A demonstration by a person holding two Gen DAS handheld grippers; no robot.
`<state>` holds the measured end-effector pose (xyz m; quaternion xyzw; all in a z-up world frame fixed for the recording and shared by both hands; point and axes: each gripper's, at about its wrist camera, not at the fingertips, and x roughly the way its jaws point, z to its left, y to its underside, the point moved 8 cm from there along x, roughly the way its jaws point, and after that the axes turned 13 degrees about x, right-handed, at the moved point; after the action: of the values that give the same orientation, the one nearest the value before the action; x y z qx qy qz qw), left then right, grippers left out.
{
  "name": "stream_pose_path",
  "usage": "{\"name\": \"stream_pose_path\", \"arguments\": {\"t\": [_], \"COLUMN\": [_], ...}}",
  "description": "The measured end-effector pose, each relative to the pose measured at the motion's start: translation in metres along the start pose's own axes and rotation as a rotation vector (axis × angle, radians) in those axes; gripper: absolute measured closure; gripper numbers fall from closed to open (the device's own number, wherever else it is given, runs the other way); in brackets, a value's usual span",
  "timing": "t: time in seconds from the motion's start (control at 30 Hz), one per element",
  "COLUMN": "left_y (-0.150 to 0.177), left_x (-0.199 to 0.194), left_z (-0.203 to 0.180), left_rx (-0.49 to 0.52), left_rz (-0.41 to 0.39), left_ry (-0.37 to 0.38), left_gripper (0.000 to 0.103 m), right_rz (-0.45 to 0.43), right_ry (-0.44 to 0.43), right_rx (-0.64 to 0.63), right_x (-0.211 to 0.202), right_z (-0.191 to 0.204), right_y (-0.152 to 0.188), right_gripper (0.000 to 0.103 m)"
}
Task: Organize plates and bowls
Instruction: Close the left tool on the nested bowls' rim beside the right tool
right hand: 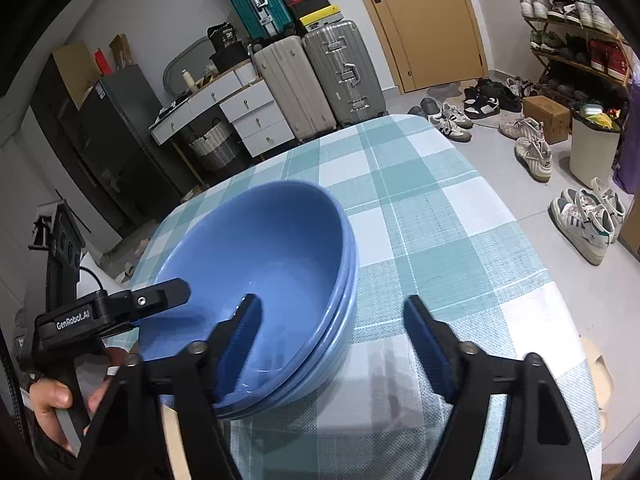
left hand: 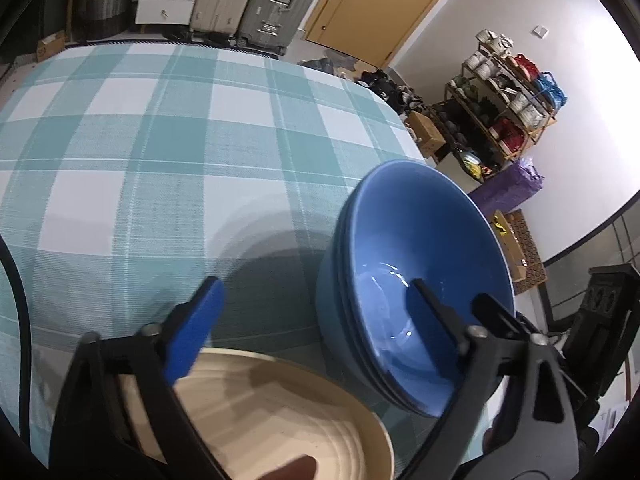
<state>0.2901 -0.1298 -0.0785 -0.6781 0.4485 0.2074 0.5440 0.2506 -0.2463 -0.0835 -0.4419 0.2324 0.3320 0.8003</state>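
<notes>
at about four o'clock on the checked tablecloth (left hand: 160, 152) the blue bowls (left hand: 416, 264) already sit nested beside the cream plates (left hand: 304, 412), while left gripper (left hand: 316, 312) and right gripper (right hand: 332, 328) straddle opposite rims, part open, gripping nothing yet.

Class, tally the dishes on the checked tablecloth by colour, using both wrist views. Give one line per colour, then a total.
Blue bowls, nested in one stack: 3, judging by the rims that show
Cream plates: 1
Total: 4
</notes>
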Motion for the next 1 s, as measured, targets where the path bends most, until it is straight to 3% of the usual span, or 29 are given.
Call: {"name": "stream_pose_path", "arguments": {"t": [0.1, 0.23, 0.37, 0.57, 1.0], "left_y": [0.000, -0.002, -0.002, -0.001, 0.003], "left_x": [0.006, 0.006, 0.000, -0.007, -0.030], "left_z": [-0.008, -0.016, -0.026, -0.036, -0.050], "left_rx": [0.021, 0.062, 0.114, 0.190, 0.208], "left_rz": [0.008, 0.002, -0.009, -0.018, -0.044], "left_ry": [0.030, 0.024, 0.019, -0.062, -0.051], "left_gripper": [0.031, 0.055, 0.073, 0.075, 0.075], "right_rz": [0.009, 0.006, -0.001, -0.012, -0.044], "right_ry": [0.000, 0.004, 0.023, 0.025, 0.039], "right_rx": [-0.014, -0.028, -0.046, -0.041, -0.042], "right_x": [0.003, 0.004, 0.004, -0.003, -0.026], "right_z": [0.003, 0.007, 0.010, 0.009, 0.009], "right_y": [0.003, 0.005, 0.005, 0.003, 0.002], "right_gripper": [0.051, 0.063, 0.063, 0.063, 0.063]}}
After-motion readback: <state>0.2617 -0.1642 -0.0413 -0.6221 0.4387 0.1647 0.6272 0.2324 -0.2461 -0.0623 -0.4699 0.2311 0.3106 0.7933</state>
